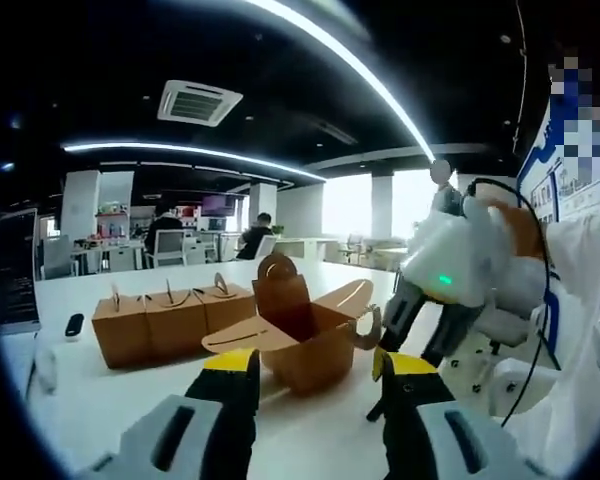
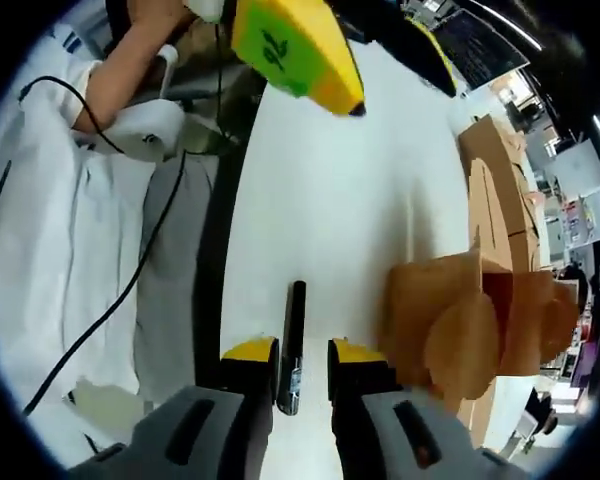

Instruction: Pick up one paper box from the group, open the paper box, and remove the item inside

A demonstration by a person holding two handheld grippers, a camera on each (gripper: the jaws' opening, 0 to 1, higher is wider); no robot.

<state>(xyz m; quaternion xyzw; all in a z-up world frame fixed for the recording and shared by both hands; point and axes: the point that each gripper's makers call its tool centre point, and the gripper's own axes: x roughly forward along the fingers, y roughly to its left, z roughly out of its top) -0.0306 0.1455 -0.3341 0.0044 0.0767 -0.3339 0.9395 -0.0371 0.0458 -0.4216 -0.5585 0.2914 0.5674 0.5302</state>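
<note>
An open brown paper box (image 1: 302, 345) stands on the white table (image 1: 100, 400) just ahead of my left gripper (image 1: 317, 368), whose yellow-tipped jaws stand wide apart with nothing in them. Behind the box sits a row of three closed paper boxes (image 1: 170, 320). My right gripper (image 1: 408, 340) comes in from the right and points down at the table. In the right gripper view, my right gripper (image 2: 303, 352) is shut on a black pen (image 2: 294, 330) that sticks out forward over the table. The open box (image 2: 460, 320) lies to its right, and the left gripper (image 2: 310, 60) hangs at the top.
A small black device (image 1: 73, 325) and a laptop (image 1: 15, 290) lie at the table's left end. A person's white sleeve (image 2: 60, 200) and a black cable (image 2: 130, 290) run along the table edge. Desks, chairs and seated people (image 1: 252, 235) fill the office behind.
</note>
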